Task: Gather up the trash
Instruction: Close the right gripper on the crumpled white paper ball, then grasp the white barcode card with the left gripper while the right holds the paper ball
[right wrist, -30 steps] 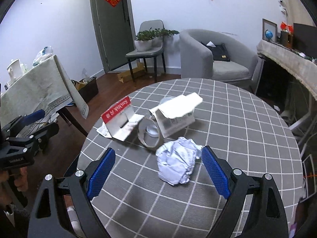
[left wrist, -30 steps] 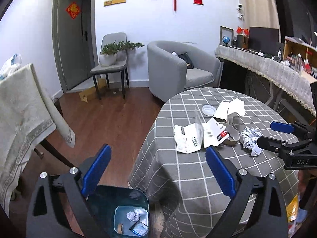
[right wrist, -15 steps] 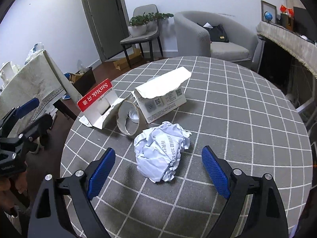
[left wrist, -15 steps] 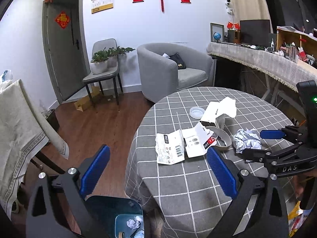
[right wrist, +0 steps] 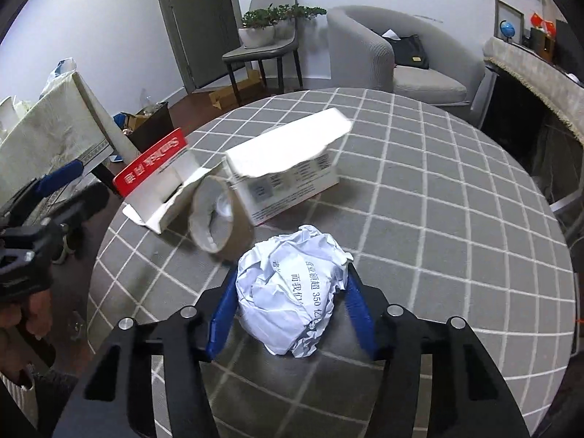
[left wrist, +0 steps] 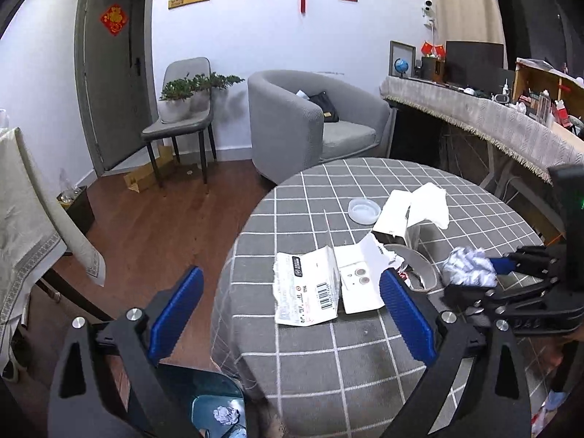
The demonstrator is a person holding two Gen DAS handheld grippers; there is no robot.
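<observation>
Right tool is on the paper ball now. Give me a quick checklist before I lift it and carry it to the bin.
1. Crumpled paper ball sits between the right tool pads: ok; jaws closing, both pads at its sides.
2. Grip firm enough to lift: cannot tell; paper is soft and the ball bulges above the pads.
3. Tape roll clear of the ball: ok, just beyond it, a small gap.
4. White box clear: ok, farther back.
5. Left tool free: ok, open, nothing between its pads.
6. Bin reachable: ok, on the floor beside the table, paper already inside.
</observation>
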